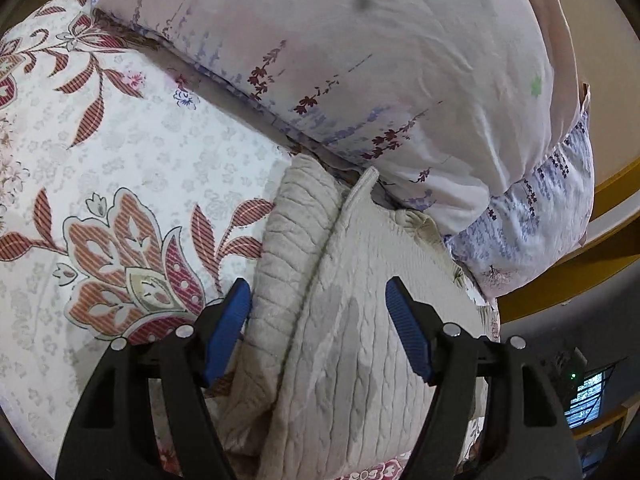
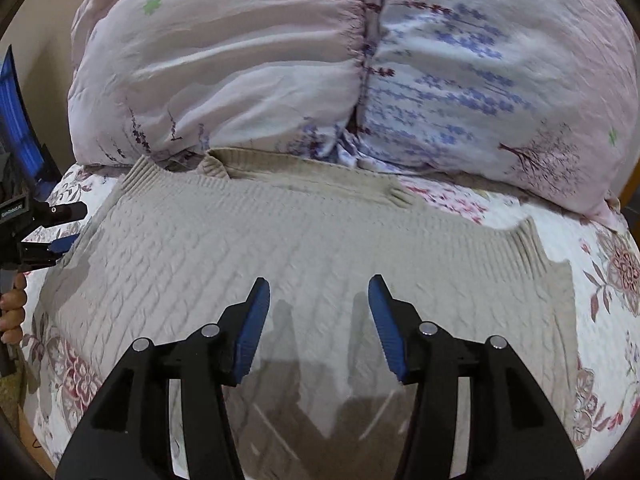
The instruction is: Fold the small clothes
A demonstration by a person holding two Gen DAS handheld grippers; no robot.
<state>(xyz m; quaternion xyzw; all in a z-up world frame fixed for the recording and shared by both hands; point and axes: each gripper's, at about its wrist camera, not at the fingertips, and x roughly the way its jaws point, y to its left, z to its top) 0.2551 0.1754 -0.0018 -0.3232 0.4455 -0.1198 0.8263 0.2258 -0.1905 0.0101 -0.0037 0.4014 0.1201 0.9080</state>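
Observation:
A beige cable-knit sweater (image 2: pixel 280 248) lies spread flat on the floral bed sheet (image 2: pixel 600 280), its ribbed collar toward the pillows. In the left wrist view the sweater (image 1: pixel 352 320) shows with a folded edge or sleeve lying along its left side. My left gripper (image 1: pixel 318 300) is open, hovering over that side of the sweater, holding nothing; it also shows at the left edge of the right wrist view (image 2: pixel 60 232). My right gripper (image 2: pixel 318 296) is open and empty above the sweater's lower middle.
Large pale pillows with purple flower print (image 2: pixel 320 60) are piled right behind the sweater, also seen in the left wrist view (image 1: pixel 360 60). The white and red floral sheet (image 1: pixel 120 160) stretches to the left. A yellow bed frame (image 1: pixel 580 276) runs at the right.

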